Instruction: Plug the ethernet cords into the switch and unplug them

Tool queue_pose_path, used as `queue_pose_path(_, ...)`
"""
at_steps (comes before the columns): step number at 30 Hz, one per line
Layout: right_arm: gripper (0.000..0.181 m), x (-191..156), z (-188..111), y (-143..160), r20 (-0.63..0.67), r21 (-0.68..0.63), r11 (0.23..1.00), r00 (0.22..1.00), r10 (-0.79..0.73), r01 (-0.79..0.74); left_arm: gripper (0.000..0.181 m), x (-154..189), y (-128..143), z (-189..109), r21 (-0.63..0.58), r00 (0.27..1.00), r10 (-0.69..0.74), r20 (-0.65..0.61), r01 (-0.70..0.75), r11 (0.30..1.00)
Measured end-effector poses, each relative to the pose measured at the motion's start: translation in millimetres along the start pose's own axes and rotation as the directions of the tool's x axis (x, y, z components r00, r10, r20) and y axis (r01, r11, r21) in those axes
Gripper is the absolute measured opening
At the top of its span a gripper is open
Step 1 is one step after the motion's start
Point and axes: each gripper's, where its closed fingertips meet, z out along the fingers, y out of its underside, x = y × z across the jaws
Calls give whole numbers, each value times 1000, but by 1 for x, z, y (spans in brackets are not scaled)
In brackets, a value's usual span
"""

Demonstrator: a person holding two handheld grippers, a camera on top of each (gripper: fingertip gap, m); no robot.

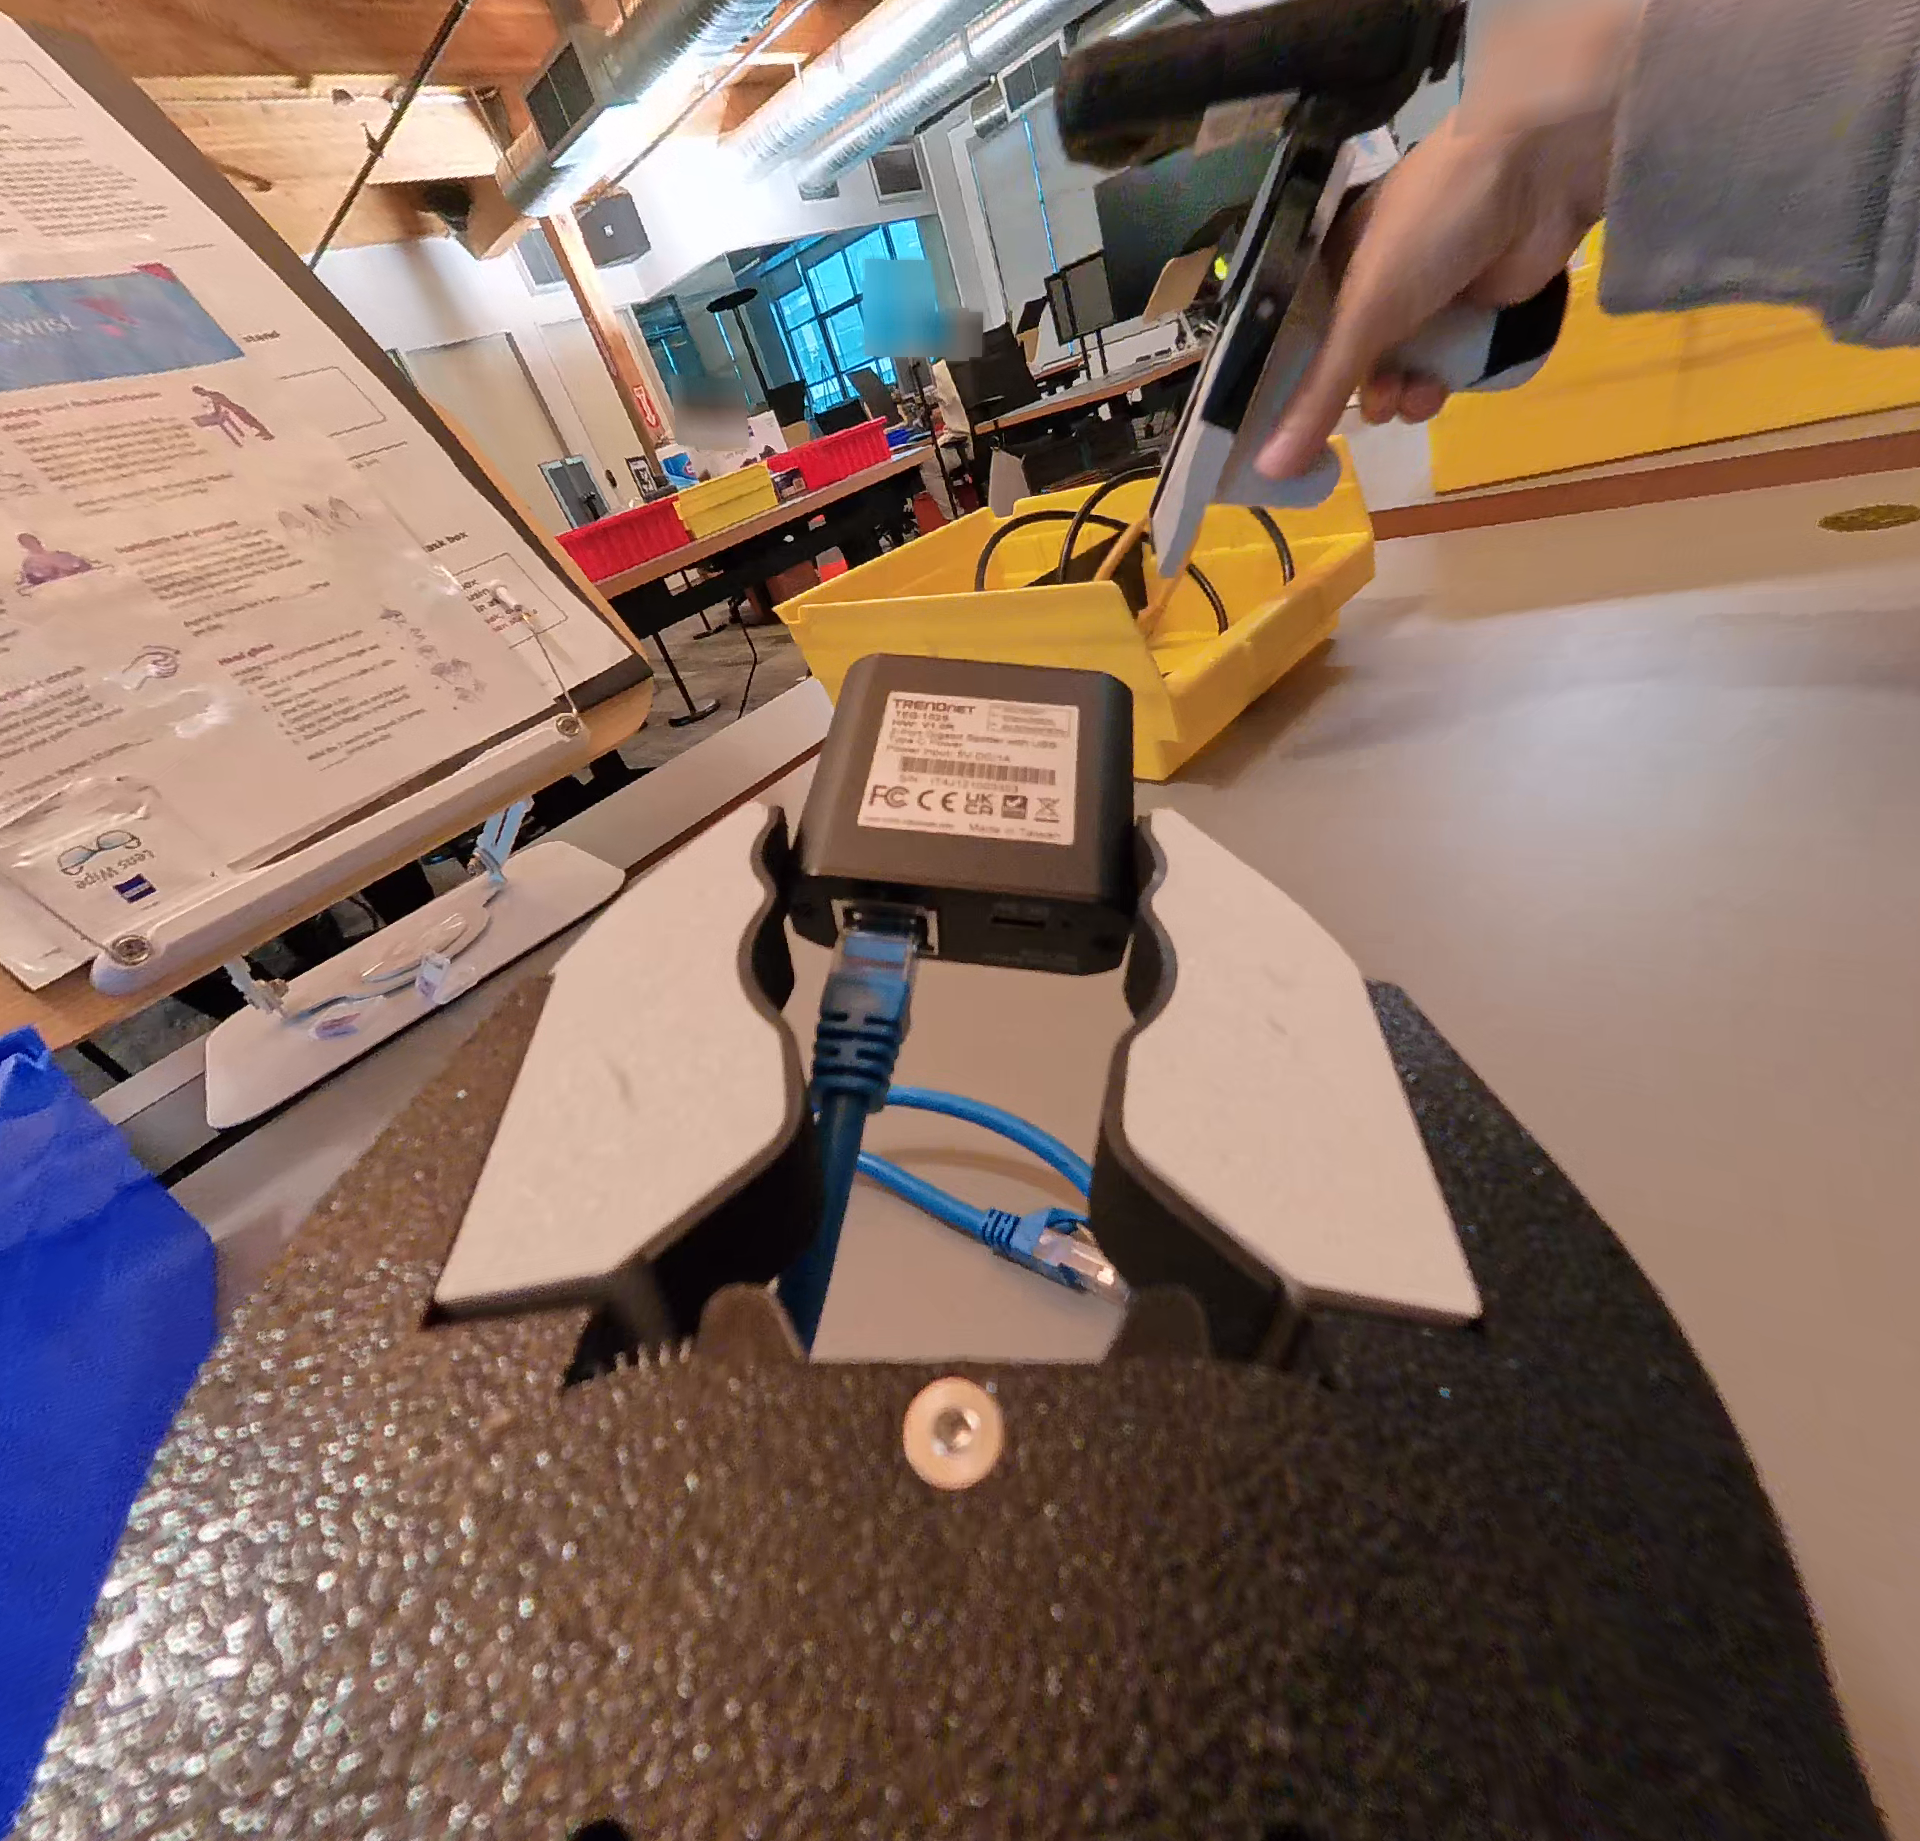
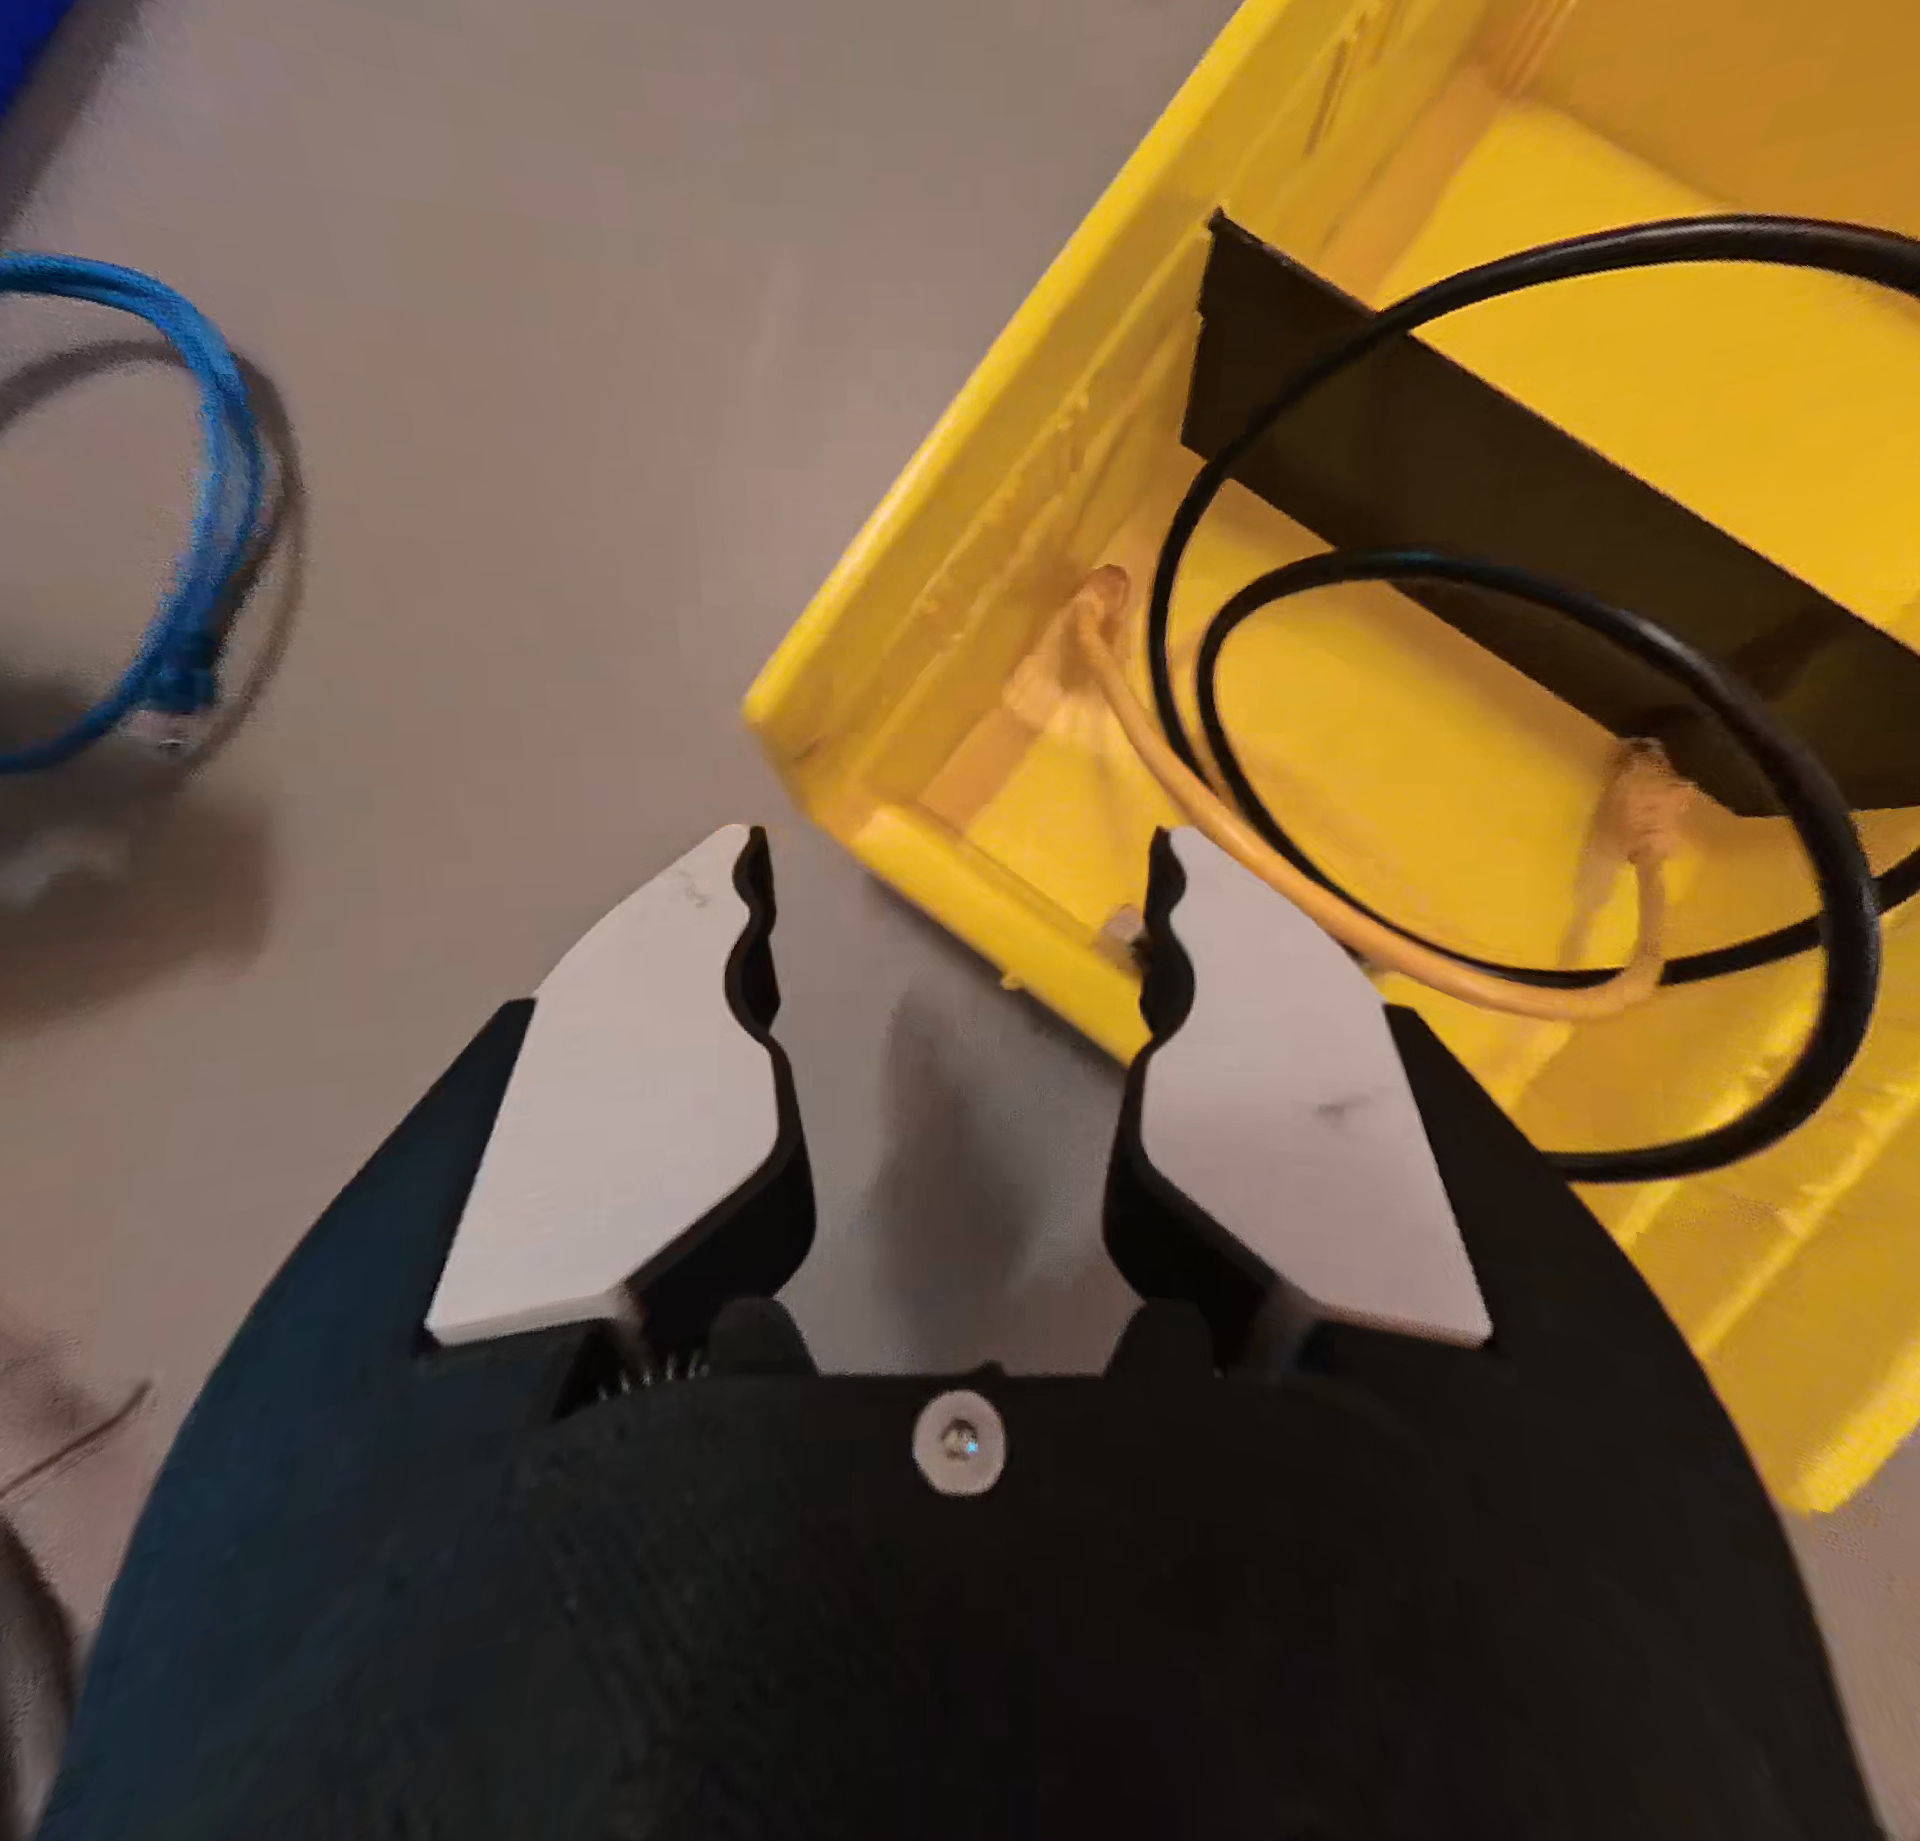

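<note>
In the left wrist view my left gripper (image 1: 961,856) is shut on the small black switch (image 1: 966,783) and holds it above the grey table, label side up. A blue ethernet cord (image 1: 857,1053) is plugged into its near port; the cord's other end (image 1: 1060,1246) lies loose on the table below. My right gripper (image 2: 956,892) is open and empty, pointing down at the near corner of a yellow bin (image 2: 935,586). It also shows in the left wrist view (image 1: 1184,534), held over the bin. In the bin lie a yellow ethernet cord (image 2: 1299,929) and a black cord (image 2: 1766,711).
The yellow bin (image 1: 1039,617) stands on the table just behind the switch and has a black divider (image 2: 1455,472). A tilted stand with an instruction sheet (image 1: 208,544) is at the left. A blue bag (image 1: 83,1324) is at the left edge. The blue cord's loop (image 2: 218,420) lies left of the bin.
</note>
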Motion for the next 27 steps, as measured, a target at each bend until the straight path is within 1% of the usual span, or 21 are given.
queue_pose_path(1,69,-10,-4,1,27,16,1000,1000,3,-3,61,-1,0,0,2,1000,-4,1,4,1000)
queue_pose_path(2,68,-22,-6,4,52,23,1000,999,-5,3,61,-1,0,0,4,1000,-9,2,9,1000)
queue_pose_path(3,68,-28,-7,6,50,33,999,999,-22,20,61,-1,0,0,4,1000,-13,0,13,1000)
queue_pose_path(5,67,-25,-7,13,-31,41,999,999,-10,11,62,-1,1,0,1,1000,-21,2,21,1000)
queue_pose_path(7,66,-23,-5,25,-72,28,1000,997,11,-9,62,-1,1,0,-3,1000,-22,2,22,1000)
queue_pose_path(10,65,-38,-5,26,-59,134,991,998,15,-7,61,-1,-2,-2,1,1000,-14,2,14,1000)
queue_pose_path(12,63,-68,-8,19,6,248,969,1000,4,-5,61,0,-4,-2,7,1000,-12,0,12,1000)
queue_pose_path(14,61,-117,-12,4,146,416,908,989,-17,-45,61,2,-4,0,5,1000,-8,-6,8,1000)
queue_pose_path(15,60,-145,-15,-2,242,486,868,970,-27,-98,61,4,-4,1,5,1000,-7,-10,7,1000)
queue_pose_path(17,58,-193,-17,-10,443,558,791,896,-29,-250,61,8,-7,2,10,1000,-6,-19,6,1000)
queue_pose_path(18,58,-212,-16,-11,537,552,767,843,-27,-327,61,10,-8,2,15,1000,1,-23,-1,1000)
queue_pose_path(20,59,-245,-11,-10,705,484,757,708,-41,-438,61,17,-13,2,26,999,25,-43,-24,999)
queue_pose_path(21,58,-256,-7,-9,769,426,765,638,-26,-483,62,20,-15,2,35,998,40,-51,-38,999)
queue_pose_path(22,59,-263,-5,-9,819,373,768,574,-9,-521,62,23,-18,1,44,997,52,-58,-49,998)
queue_pose_path(24,56,-272,-11,-13,883,328,736,469,-16,-592,62,28,-22,2,66,995,65,-73,-60,996)
queue_pose_path(25,40,-276,-17,-15,900,330,722,434,-46,-608,62,30,-24,2,79,995,67,-75,-61,995)
queue_pose_path(26,26,-275,-13,-15,888,346,711,458,-37,-613,62,31,-27,1,98,995,66,-77,-59,994)
queue_pose_path(27,26,-275,-14,-15,873,384,704,484,-66,-597,61,32,-30,1,114,995,67,-77,-58,992)
